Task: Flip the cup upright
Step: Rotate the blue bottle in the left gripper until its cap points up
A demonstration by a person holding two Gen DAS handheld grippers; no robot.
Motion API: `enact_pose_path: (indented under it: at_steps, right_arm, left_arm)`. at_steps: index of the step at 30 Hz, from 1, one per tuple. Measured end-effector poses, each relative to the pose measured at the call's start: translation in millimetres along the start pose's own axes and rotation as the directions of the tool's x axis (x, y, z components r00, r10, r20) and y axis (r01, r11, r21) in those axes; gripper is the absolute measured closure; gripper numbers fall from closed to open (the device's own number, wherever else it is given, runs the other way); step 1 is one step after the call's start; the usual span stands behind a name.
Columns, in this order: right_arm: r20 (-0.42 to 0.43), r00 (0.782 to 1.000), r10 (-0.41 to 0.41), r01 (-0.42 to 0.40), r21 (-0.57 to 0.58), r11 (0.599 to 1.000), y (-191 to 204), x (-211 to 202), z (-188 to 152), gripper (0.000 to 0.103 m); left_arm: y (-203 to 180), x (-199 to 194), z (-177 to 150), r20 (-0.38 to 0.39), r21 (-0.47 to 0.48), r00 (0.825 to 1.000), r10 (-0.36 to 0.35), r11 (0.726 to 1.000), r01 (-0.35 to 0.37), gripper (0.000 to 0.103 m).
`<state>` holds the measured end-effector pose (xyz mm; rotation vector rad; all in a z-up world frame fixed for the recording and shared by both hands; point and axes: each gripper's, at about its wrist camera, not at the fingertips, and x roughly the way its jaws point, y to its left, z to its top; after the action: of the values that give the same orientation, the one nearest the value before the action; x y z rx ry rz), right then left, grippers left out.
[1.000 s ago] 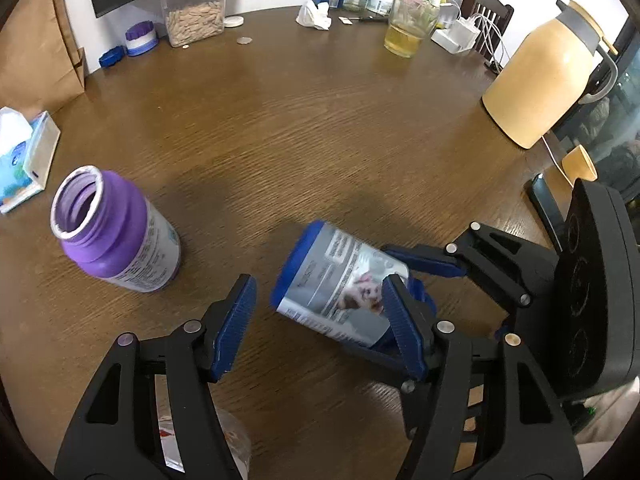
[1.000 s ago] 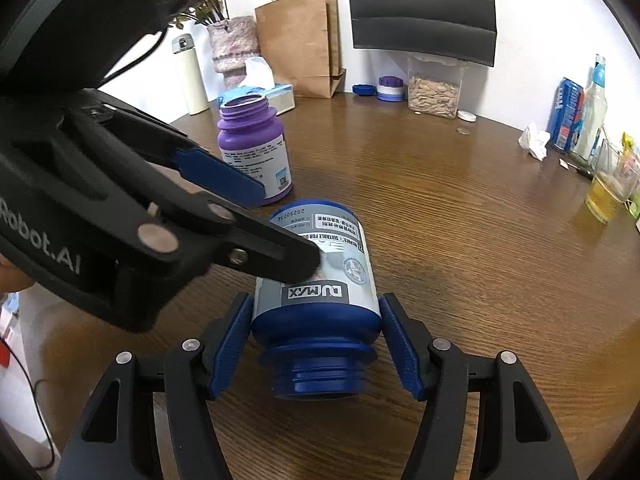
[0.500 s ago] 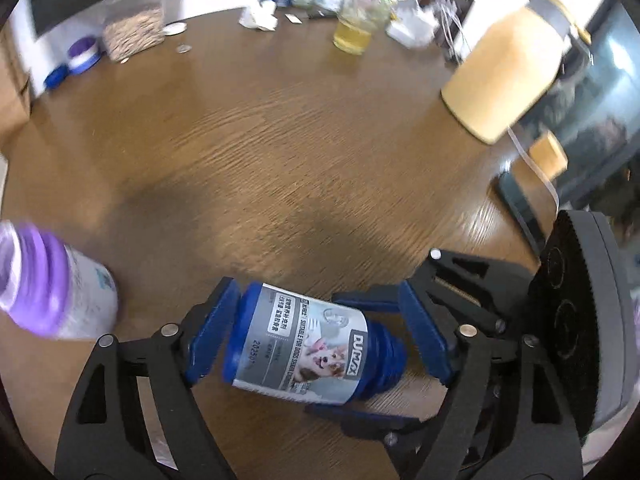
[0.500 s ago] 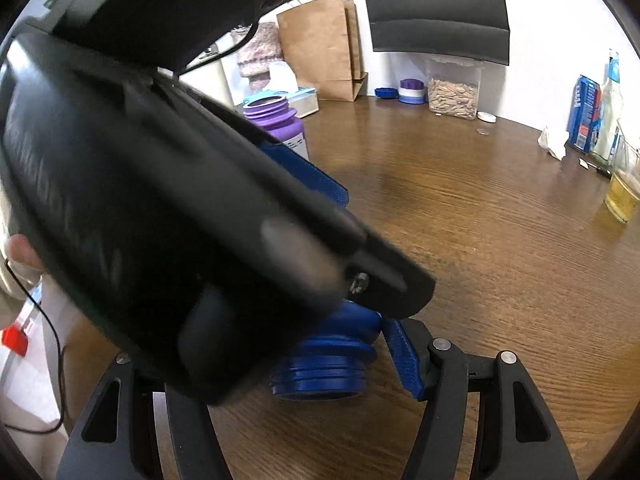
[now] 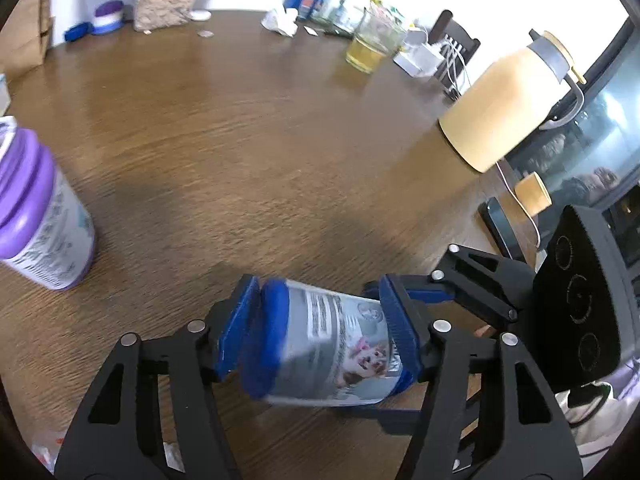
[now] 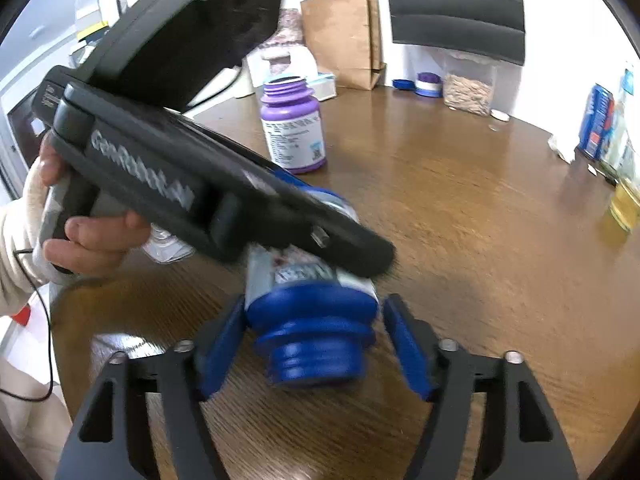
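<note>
The blue cup (image 5: 320,348), a jar-shaped container with a grey dog label, lies on its side on the brown wooden table (image 5: 248,128). My left gripper (image 5: 318,332) is shut on it end to end, one pad on the base and the other on the shoulder. In the right wrist view the cup (image 6: 312,304) points its threaded neck at the camera. My right gripper (image 6: 314,344) stands open around that neck, with a gap on each side. The left gripper's black body crosses over the cup there, held by a person's hand (image 6: 92,236).
A purple open-mouthed bottle (image 5: 40,216) (image 6: 292,128) stands upright to the left. A cream thermos jug (image 5: 508,104), a glass of yellow drink (image 5: 368,46) and a dark phone (image 5: 500,228) sit along the right edge. A paper bag (image 6: 344,36) stands at the back.
My left gripper swung round from beside the cup to straddle it lengthwise, then closed its fingers onto both ends. The right gripper stayed open at the neck.
</note>
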<state>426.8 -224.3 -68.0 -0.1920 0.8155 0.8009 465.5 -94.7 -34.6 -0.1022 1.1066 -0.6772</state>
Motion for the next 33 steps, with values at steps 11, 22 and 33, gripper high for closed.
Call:
enact_pose_path:
  at_steps: [11, 22, 33]
  right_arm:
    - [0.002, 0.994, -0.109, 0.107, 0.144, 0.984, -30.1, -16.8, -26.0, 0.025]
    - [0.025, 0.975, -0.219, 0.202, 0.298, 0.933, -47.4, -47.8, -39.0, 0.025]
    - [0.039, 0.958, -0.284, 0.261, 0.289, 0.921, -35.5, -71.9, -41.2, 0.025]
  left_arm:
    - [17.4, -21.8, -5.5, 0.067, -0.07, 0.995, 0.076, 0.995, -0.071, 0.044]
    - [-25.2, 19.6, -5.6, -0.164, 0.115, 0.983, 0.077, 0.992, -0.058, 0.044]
    - [-24.1, -20.1, -4.9, 0.054, 0.065, 0.995, 0.089, 0.994, -0.092, 0.043]
